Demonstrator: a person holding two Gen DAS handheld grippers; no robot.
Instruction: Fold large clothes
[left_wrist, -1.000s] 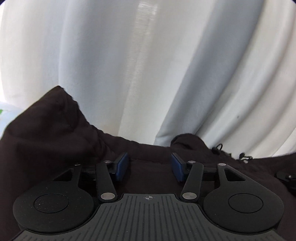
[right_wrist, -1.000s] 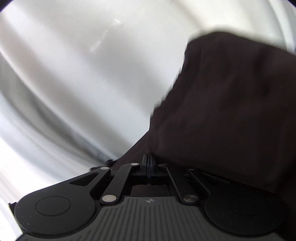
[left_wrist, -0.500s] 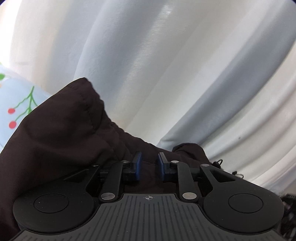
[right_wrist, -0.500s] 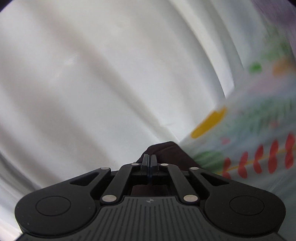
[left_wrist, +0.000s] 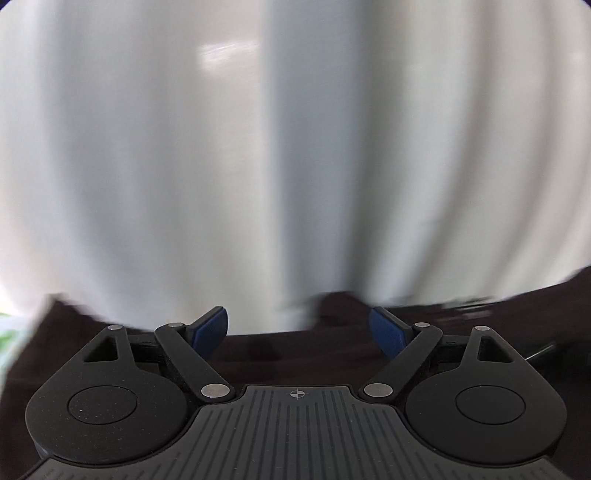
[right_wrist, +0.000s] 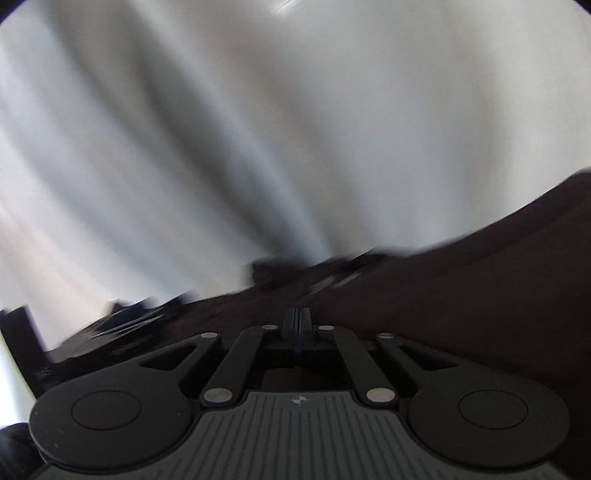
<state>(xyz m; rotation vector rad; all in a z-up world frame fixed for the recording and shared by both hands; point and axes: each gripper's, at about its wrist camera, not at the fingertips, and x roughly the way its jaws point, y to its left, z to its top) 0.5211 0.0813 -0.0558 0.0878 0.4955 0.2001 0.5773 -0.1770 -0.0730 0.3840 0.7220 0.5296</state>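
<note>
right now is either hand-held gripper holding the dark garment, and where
Left hand-held gripper: nothing, jaws just opened wide above the dark brown fabric garment. Right hand-held gripper: shut; cannot tell if it pinches fabric.

Ahead of both claws a white curtain (left_wrist: 295, 147) hangs as a soft wall and closes the way forward, while the dark garment (right_wrist: 480, 295) fills the low space, so free room is only above the cloth.

one dark garment (left_wrist: 303, 354), one pale curtain (left_wrist: 258, 166) (blurred), two tongs (left_wrist: 297, 328)
</note>
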